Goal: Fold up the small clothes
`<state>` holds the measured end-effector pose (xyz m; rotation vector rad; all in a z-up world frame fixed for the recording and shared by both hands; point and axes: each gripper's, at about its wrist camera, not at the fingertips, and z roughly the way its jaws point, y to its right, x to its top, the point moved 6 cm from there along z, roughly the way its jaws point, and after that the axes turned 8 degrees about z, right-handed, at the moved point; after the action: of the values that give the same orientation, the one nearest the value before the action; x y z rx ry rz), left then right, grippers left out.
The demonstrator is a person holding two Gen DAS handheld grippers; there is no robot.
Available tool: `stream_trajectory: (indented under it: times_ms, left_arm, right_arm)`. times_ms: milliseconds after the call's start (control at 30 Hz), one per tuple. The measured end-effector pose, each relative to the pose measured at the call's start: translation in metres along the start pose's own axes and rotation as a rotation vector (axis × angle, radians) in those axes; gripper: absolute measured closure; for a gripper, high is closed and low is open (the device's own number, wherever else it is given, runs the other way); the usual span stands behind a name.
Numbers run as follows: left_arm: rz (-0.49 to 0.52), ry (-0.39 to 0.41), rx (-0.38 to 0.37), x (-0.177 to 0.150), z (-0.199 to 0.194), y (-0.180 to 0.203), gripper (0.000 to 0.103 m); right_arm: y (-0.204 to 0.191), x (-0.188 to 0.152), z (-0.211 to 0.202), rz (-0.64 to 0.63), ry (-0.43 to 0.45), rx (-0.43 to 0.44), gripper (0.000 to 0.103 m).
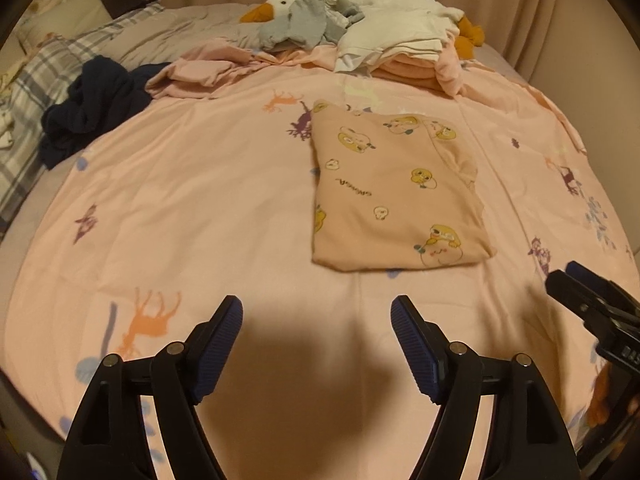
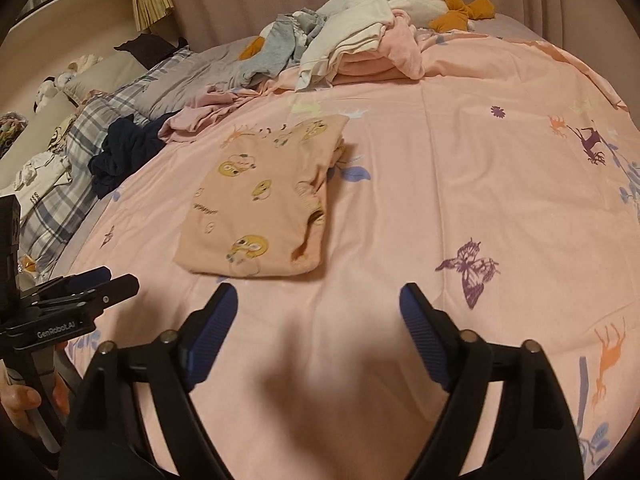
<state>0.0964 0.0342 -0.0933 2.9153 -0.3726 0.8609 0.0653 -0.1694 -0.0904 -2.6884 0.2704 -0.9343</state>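
Observation:
A small peach garment with yellow cartoon prints [image 1: 394, 190] lies folded flat into a rectangle on the pink bed sheet [image 1: 208, 200]; it also shows in the right wrist view [image 2: 260, 204]. My left gripper [image 1: 317, 310] is open and empty, held short of the garment's near edge. My right gripper [image 2: 316, 296] is open and empty, just in front of the garment's near right corner. The right gripper's fingers show at the right edge of the left wrist view [image 1: 588, 300]. The left gripper's fingers appear at the left of the right wrist view [image 2: 100, 284].
A pile of unfolded clothes lies at the far side: grey [image 1: 304, 26], white [image 1: 400, 40] and pink [image 1: 208, 76] pieces on a stuffed goose toy [image 1: 276, 6]. A dark navy garment [image 1: 96, 108] lies at the left by a plaid pillow [image 1: 36, 80]. Curtains hang behind the bed.

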Motion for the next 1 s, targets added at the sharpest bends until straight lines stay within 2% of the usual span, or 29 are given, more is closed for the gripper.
stream_trajectory:
  times_ms: [67,133,233,467,667,1000]
  left_arm:
    - [-0.01,0.002,-0.004,-0.003,-0.006,0.002,0.011]
    - [-0.015,0.007,-0.002,-0.006,-0.013,0.004,0.006]
    - [-0.017,0.032,-0.004,-0.008,-0.024,0.006,0.006]
    - [0.001,0.039,0.051,-0.007,-0.042,0.011,0.006]
    - [0.049,0.064,0.197,-0.008,-0.057,0.015,0.005]
    - [0.043,0.07,0.165,-0.013,-0.062,0.021,0.005]
  right_arm:
    - [-0.004,-0.002,-0.005,0.003,-0.001,0.006,0.006]
    - [-0.008,-0.005,-0.011,0.0,0.002,0.012,0.001]
    - [-0.013,-0.008,-0.018,-0.021,0.012,0.004,0.0]
    - [-0.022,-0.011,-0.032,-0.05,0.029,-0.039,0.0]
    - [-0.03,-0.013,-0.041,-0.068,0.044,-0.059,0.0]
    - [-0.04,-0.014,-0.052,-0.098,0.072,-0.067,0.0]
